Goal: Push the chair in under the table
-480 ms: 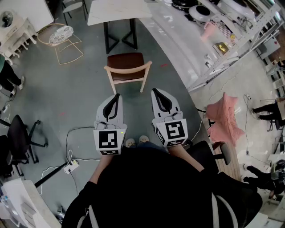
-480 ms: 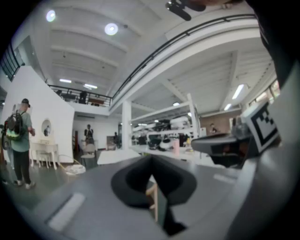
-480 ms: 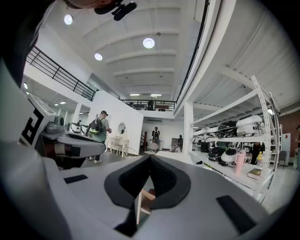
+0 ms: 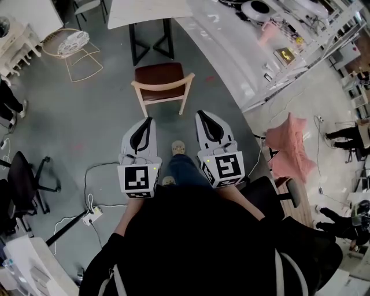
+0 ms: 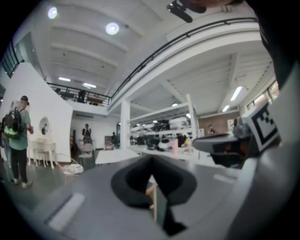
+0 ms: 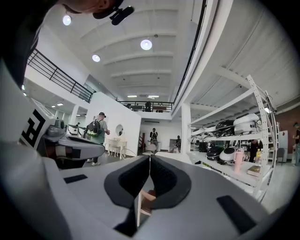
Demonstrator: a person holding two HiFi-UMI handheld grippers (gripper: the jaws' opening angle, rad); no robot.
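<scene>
Head view: my left gripper point(image 4: 148, 124) and right gripper point(image 4: 203, 117) point at the chair point(image 4: 161, 76), which stands out from the table point(image 4: 149, 8). Left gripper view: jaws together, empty. Right gripper view: likewise. I judge the wooden frame stiff and fairly light, and I would push on its backrest rail.

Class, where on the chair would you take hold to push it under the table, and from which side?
The curved back rail, from the near side. The chair has its back to the person and its seat toward the table, so a push there should drive it straight in.
</scene>
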